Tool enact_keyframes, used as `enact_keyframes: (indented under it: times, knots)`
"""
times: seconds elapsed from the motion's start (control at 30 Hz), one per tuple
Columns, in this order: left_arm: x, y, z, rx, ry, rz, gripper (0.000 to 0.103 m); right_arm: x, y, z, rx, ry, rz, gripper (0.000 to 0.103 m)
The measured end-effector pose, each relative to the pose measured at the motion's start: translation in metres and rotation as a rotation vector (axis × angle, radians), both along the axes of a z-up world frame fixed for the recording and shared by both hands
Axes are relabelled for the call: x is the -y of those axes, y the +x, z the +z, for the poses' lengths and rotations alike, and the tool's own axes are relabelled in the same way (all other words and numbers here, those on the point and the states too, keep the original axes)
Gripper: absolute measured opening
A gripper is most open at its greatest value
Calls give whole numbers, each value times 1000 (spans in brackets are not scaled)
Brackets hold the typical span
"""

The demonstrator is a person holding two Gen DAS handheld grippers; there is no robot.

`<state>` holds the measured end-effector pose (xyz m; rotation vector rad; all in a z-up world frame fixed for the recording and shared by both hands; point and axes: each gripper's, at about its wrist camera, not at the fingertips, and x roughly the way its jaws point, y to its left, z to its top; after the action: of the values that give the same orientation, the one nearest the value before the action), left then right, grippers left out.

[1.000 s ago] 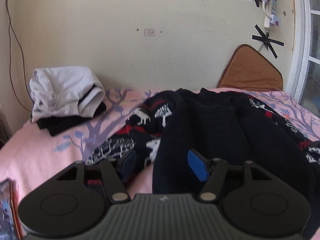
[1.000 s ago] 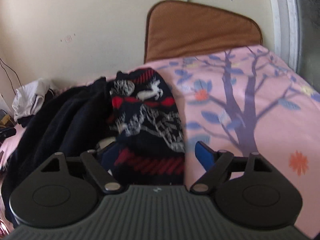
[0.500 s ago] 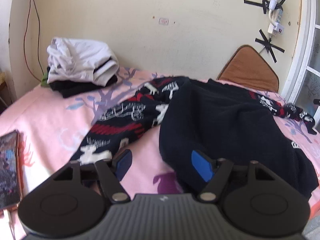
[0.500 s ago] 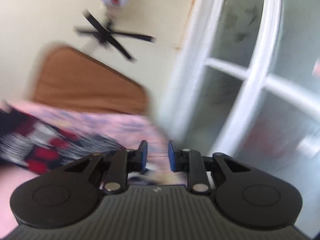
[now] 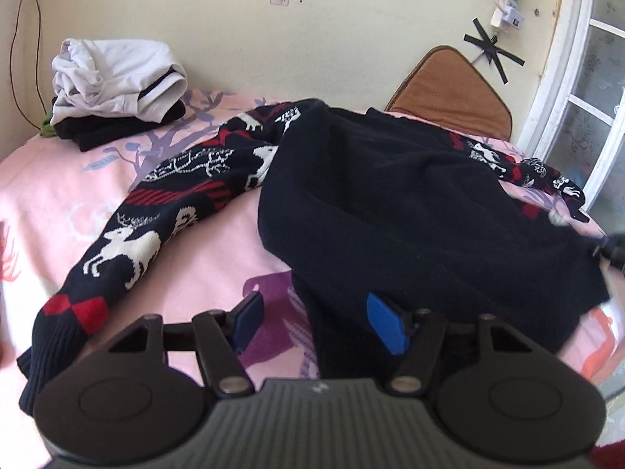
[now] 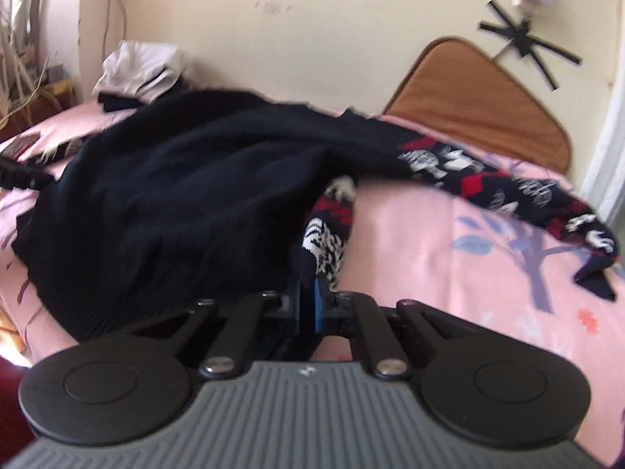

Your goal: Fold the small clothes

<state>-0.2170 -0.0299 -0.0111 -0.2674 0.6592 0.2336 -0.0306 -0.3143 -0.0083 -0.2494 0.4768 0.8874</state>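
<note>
A dark navy sweater (image 5: 410,203) with red and white reindeer sleeves lies spread on the pink bed (image 5: 50,195). Its left sleeve (image 5: 129,242) stretches toward the near left. My left gripper (image 5: 316,320) is open and empty, low over the sweater's near hem. In the right wrist view the sweater (image 6: 175,195) lies to the left and its other sleeve (image 6: 508,191) runs right. My right gripper (image 6: 307,305) is shut on the sweater's near edge, where a patterned fold (image 6: 324,234) shows.
A stack of folded white and black clothes (image 5: 113,90) sits at the bed's far left by the wall. A brown cushion (image 5: 453,90) leans on the wall at the far right. A window frame (image 5: 566,78) stands to the right.
My left gripper pulled back toward the near edge of the bed, still open. My right gripper closed, swung past the window and now grips the sweater's edge.
</note>
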Motion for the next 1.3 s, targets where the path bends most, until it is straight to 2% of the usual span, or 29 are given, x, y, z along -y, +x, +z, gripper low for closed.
enact_keyframes:
  times: [0.03,0.1,0.17,0.23,0.27,0.33,0.37,0.4,0.5,0.57,0.6,0.63,0.67,0.73,0.8,0.83,0.9,0.93,0.97,1.07,1.1,1.13,1.17,1.23,1.27,1.3]
  knots:
    - [-1,-4,2,14,-1,0,62,19,10,14,-27,80,-63,9]
    - [-3,-8,4,26,-13,7,62,64,35,28,-182,263,-178,9]
    - [-5,-9,4,25,-34,11,63,85,53,14,-330,300,-250,10]
    - [-9,-6,3,23,-61,5,63,91,59,-9,-422,259,-302,14]
    - [-10,-5,3,23,-75,5,63,92,57,-16,-433,253,-314,16]
    - [-11,-2,3,29,-122,-12,63,95,49,-20,-429,284,-305,39]
    - [-11,0,3,34,-152,-30,63,97,44,-19,-413,309,-303,61]
    - [-9,3,4,38,-176,-50,64,98,37,-16,-386,325,-304,71]
    - [-3,16,2,39,-241,-115,66,89,29,-12,-317,269,-282,73]
    - [3,27,-3,31,-297,-164,62,80,36,-18,-299,217,-284,73]
    - [7,33,-7,21,-311,-188,41,76,43,-21,-316,197,-276,69]
    - [12,39,-10,-4,-306,-205,4,72,47,-25,-345,186,-255,57]
    - [18,44,-10,-37,-278,-201,6,68,53,-29,-382,179,-221,8]
    - [18,37,5,-29,-254,-215,6,69,57,-19,-402,222,-206,8]
    - [13,7,41,62,-238,-250,6,86,51,14,-376,350,-175,8]
    - [12,-15,63,118,-200,-259,6,98,46,31,-356,405,-151,8]
    - [13,-49,94,164,-103,-232,6,117,29,63,-290,462,-117,3]
    - [13,-60,100,155,-79,-209,6,123,22,72,-264,434,-116,3]
    - [11,-66,100,129,-86,-191,6,125,18,76,-263,395,-117,3]
    - [9,-62,72,13,-217,-206,9,117,17,59,-335,231,-159,4]
    - [10,-56,57,-38,-231,-204,14,110,17,50,-333,182,-176,8]
    - [12,-51,43,-86,-213,-193,21,104,18,43,-326,164,-187,8]
    - [11,-49,32,-111,-178,-173,23,97,20,34,-337,166,-180,11]
    - [3,-52,18,-129,-130,-103,28,81,23,19,-395,183,-128,35]
    - [-1,-55,15,-120,-135,-74,29,73,24,11,-414,172,-119,59]
    - [-6,-59,13,-101,-158,-56,34,65,24,3,-424,153,-124,67]
